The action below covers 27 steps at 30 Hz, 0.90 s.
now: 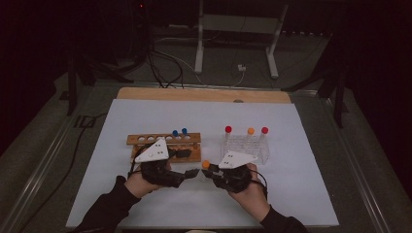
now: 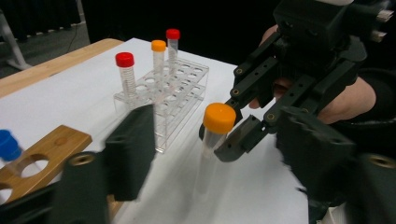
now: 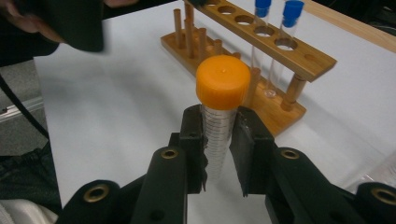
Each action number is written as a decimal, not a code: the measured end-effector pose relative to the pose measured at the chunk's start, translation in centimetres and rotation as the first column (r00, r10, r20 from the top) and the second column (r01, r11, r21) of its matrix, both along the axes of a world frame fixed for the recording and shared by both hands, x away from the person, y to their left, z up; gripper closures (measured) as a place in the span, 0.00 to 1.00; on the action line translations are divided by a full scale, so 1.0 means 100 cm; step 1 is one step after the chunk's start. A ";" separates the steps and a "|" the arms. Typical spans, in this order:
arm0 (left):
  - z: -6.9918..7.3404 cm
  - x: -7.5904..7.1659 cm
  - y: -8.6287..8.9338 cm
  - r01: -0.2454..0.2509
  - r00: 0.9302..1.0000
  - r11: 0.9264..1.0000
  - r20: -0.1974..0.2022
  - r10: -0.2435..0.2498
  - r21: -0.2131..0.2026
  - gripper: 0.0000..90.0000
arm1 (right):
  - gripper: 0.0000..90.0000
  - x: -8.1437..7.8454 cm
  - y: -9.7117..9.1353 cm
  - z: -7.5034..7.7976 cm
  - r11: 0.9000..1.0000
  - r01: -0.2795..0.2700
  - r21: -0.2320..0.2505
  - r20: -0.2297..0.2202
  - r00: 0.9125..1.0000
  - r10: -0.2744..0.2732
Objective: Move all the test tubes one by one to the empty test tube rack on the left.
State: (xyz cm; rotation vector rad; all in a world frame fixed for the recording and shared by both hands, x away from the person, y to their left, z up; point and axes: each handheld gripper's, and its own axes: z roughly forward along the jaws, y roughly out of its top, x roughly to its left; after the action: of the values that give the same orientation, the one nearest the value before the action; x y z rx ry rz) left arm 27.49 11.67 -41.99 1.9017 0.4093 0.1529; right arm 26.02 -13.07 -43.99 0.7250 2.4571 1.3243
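The right tongs (image 3: 219, 154) are clenched on an orange-capped tube (image 3: 220, 107), held upright above the counter (image 1: 145, 204) between the wooden rack (image 1: 145, 140) and the clear rack (image 1: 265, 150). The left tongs (image 2: 210, 172) flank it, part-closed, not yet gripping. By my reading the handover is unfinished, racking remains.

White table (image 1: 145, 194) bears wooden rack (image 1: 165, 145), clear rack (image 1: 245, 148).
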 end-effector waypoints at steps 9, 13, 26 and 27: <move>-0.006 0.003 -0.014 0.025 0.999 0.999 0.028 -0.026 0.033 0.59 | 0.83 -0.001 0.005 0.000 1.000 -0.017 0.003 -0.005 1.000 0.017; -0.008 0.004 -0.018 0.035 0.999 0.998 0.037 -0.037 0.048 0.66 | 0.83 -0.001 0.006 0.000 1.000 -0.021 0.001 -0.006 1.000 0.021; -0.009 0.006 -0.023 0.048 0.997 0.997 0.053 -0.052 0.062 0.79 | 0.83 -0.001 0.004 0.002 1.000 -0.019 0.012 -0.008 1.000 0.019; -0.008 0.006 -0.023 0.045 0.997 0.997 0.056 -0.049 0.063 0.79 | 0.83 -0.001 0.004 0.002 1.000 -0.020 0.017 -0.011 1.000 0.020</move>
State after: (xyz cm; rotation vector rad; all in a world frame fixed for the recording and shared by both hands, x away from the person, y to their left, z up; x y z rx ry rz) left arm 28.12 9.34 -42.81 1.9613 0.3239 0.1902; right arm 25.92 -12.71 -43.84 0.7157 2.4710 1.3527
